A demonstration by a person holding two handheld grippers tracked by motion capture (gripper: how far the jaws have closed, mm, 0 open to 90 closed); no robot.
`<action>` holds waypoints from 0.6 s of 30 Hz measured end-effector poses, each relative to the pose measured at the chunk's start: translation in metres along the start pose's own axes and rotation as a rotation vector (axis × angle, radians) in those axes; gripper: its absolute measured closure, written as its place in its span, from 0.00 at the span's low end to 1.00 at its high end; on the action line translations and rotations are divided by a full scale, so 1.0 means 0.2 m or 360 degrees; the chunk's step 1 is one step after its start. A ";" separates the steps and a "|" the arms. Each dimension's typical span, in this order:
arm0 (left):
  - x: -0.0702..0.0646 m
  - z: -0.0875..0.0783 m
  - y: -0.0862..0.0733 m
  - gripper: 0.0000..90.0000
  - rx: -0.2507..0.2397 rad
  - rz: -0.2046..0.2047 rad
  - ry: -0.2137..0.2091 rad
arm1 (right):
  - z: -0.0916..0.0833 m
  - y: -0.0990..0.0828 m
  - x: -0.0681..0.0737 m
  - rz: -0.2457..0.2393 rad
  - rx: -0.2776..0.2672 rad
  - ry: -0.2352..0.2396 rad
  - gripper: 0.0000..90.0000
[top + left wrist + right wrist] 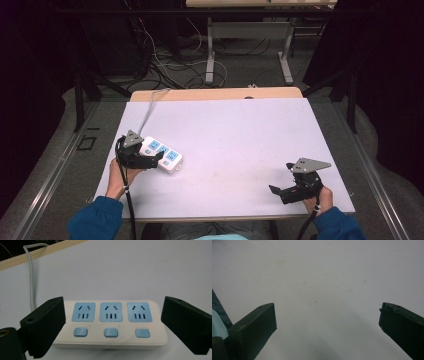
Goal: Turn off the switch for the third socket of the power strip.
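Note:
A white power strip (165,154) with three blue sockets and three blue buttons lies flat at the table's left. Its grey cord (148,107) runs off over the far edge. In the left gripper view the power strip (110,322) lies crosswise, and a small red light (150,326) glows by its right button. My left gripper (154,160) is open at the strip's near side. In its own view the left gripper (112,311) has one jaw beside each end of the strip. My right gripper (281,178) stands open over bare table at the front right, and nothing lies between the jaws of the right gripper (327,315).
The white table top (235,140) has a wooden strip (215,94) along its far edge. Beyond it stand the metal legs (210,55) of another table, with loose cables (165,65) on the floor. Dark curtains hang on both sides.

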State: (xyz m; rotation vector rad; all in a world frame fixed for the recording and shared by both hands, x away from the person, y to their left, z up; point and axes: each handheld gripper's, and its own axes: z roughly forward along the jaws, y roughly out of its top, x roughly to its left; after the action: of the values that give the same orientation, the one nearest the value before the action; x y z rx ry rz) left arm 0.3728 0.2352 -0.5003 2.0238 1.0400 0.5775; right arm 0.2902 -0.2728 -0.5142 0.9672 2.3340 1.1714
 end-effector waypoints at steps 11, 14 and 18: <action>-0.02 0.03 0.00 0.44 0.0008 0.0019 -0.0080 | 0.00 0.00 0.00 0.0009 0.0010 0.0011 0.01; -0.02 0.03 0.00 0.53 0.0018 0.0010 -0.0095 | 0.00 0.00 0.00 0.0018 0.0027 0.0017 0.01; -0.02 0.04 -0.01 0.61 -0.0004 0.0006 -0.0109 | 0.00 0.00 0.00 0.0014 0.0024 0.0018 0.01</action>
State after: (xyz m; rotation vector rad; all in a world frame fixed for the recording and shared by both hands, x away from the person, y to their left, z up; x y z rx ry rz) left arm 0.3746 0.2285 -0.5074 2.0299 0.9944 0.5076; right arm 0.2903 -0.2727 -0.5146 0.9797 2.3531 1.1675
